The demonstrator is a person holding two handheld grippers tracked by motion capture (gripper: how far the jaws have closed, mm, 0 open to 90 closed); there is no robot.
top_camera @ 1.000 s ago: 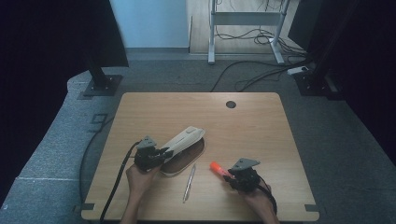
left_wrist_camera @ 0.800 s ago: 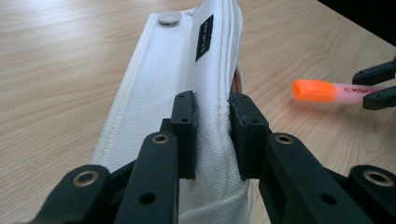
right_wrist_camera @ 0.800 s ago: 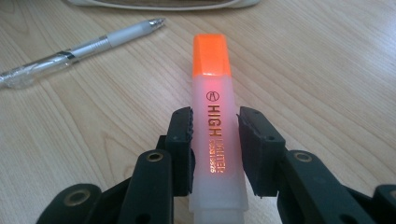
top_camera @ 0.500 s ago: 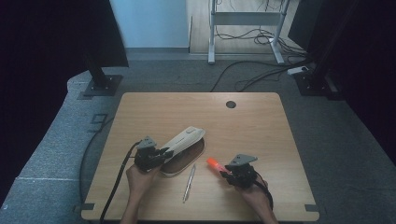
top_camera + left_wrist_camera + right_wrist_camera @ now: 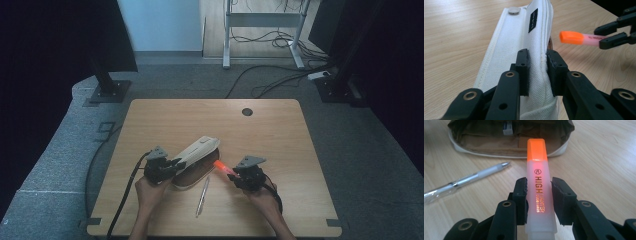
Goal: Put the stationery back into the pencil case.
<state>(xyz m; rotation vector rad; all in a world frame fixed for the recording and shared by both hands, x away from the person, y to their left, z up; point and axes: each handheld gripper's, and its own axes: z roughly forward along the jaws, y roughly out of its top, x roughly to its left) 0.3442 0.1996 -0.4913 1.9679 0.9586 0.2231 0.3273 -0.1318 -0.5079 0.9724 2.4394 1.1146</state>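
Wooden tabletop (image 5: 300, 150), light grain, set on grey carpet with dark stands and loose cables beyond its far edge; a round cable hole (image 5: 247, 111) sat near that far edge.

Nearest the person: a clear-barrelled pen (image 5: 202, 196), lying loose on the wood between the two hands, untouched.

Left gripper (image 5: 172, 165): jaws clamped on the raised cream flap of a canvas pencil case (image 5: 197, 152). The flap was lifted and pinched along its stitched edge, by judgement to hold the case steady and keep its mouth open. A metal snap (image 5: 514, 10) and a small black label (image 5: 533, 17) showed on the flap.

Right gripper (image 5: 234, 175): jaws closed on the translucent barrel of an orange highlighter (image 5: 538, 187), held off the table with its orange cap leading, just short of the case opening. The grip sat on the printed mid-barrel, leaving the capped end free, which suits sliding it inside.

Pencil case interior (image 5: 509, 135): brown lining, open toward the right gripper, with a small white item (image 5: 507, 127) lodged at the back, too small to identify.

Judged step: the highlighter was about to go into the held-open case.
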